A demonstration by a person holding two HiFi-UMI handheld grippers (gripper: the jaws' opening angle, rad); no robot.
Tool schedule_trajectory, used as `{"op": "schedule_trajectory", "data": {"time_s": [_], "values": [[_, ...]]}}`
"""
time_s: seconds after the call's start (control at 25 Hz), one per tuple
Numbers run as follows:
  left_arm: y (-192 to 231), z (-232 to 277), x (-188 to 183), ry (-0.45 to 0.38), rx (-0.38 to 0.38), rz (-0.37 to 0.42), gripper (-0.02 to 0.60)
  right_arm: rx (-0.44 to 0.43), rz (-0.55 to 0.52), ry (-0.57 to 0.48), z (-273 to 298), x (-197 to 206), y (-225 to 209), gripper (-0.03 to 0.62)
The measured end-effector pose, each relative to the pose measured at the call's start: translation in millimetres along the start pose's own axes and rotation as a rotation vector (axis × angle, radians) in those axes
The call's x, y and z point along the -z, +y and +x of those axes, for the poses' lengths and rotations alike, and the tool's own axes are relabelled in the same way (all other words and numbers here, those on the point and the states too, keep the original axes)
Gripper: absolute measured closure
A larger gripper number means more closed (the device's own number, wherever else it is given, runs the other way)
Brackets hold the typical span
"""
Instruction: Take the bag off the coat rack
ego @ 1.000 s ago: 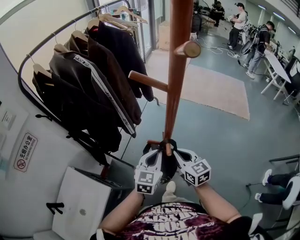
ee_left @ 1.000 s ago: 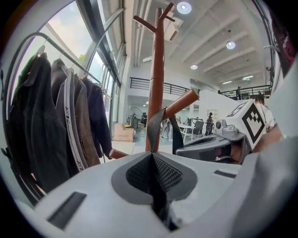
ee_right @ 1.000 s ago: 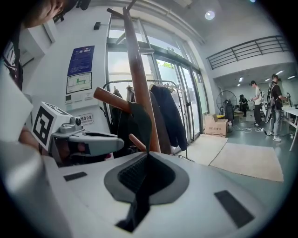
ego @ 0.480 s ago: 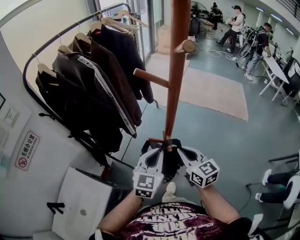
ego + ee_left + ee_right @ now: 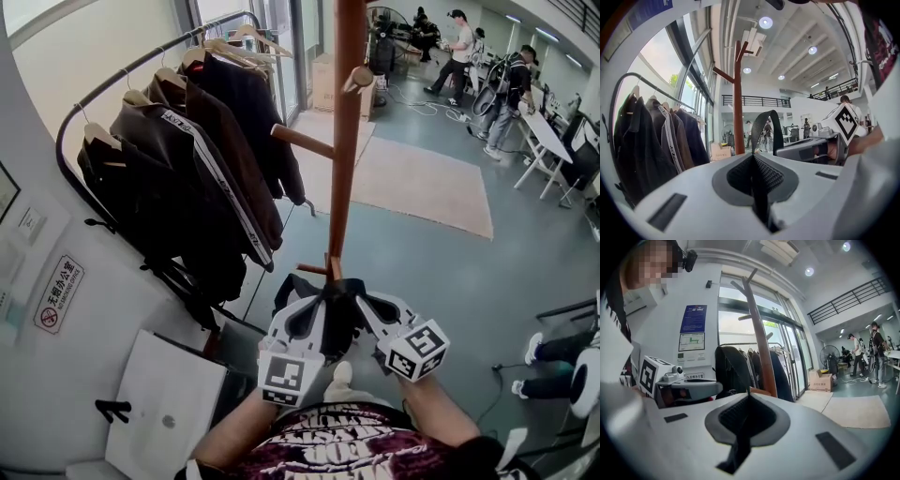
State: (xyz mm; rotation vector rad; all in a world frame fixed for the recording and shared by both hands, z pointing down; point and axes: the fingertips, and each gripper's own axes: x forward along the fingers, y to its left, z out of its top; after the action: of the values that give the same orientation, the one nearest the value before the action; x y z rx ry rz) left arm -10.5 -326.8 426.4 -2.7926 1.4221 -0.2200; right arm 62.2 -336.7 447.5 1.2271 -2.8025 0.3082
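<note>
Two tongs cover most of the black bag (image 5: 339, 305), so only its dark top shows, low against the coat rack (image 5: 345, 141) pole just below the lowest peg (image 5: 313, 269). Whether it hangs there, I cannot tell. The left tongs (image 5: 752, 161) clamp its strap (image 5: 765, 124). The right tongs (image 5: 749, 397) are pressed together on similar dark webbing.
</note>
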Motion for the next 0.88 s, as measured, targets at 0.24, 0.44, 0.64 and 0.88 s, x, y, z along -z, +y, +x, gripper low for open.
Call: {"op": "schedule_trajectory", "data": {"time_s": [0.24,0.44,0.64,0.88], "values": [[-10,-36,-20,-0.049,0.023,-0.03,0.574,-0.01,-0.041,-0.047,-24,-16,34,0.586],[-21,-64,-32,-0.069,0.032,-0.015,0.574,-0.022,-0.058,-0.066,-45,-25,61,0.586],[-33,-87,-38,-0.077,0.059,-0.013,0.574,-0.028,-0.064,-0.067,-64,-26,83,0.586],[-46,-110,-39,-0.08,0.072,-0.015,0.574,-0.032,-0.073,-0.071,-85,-25,106,0.586]]}}
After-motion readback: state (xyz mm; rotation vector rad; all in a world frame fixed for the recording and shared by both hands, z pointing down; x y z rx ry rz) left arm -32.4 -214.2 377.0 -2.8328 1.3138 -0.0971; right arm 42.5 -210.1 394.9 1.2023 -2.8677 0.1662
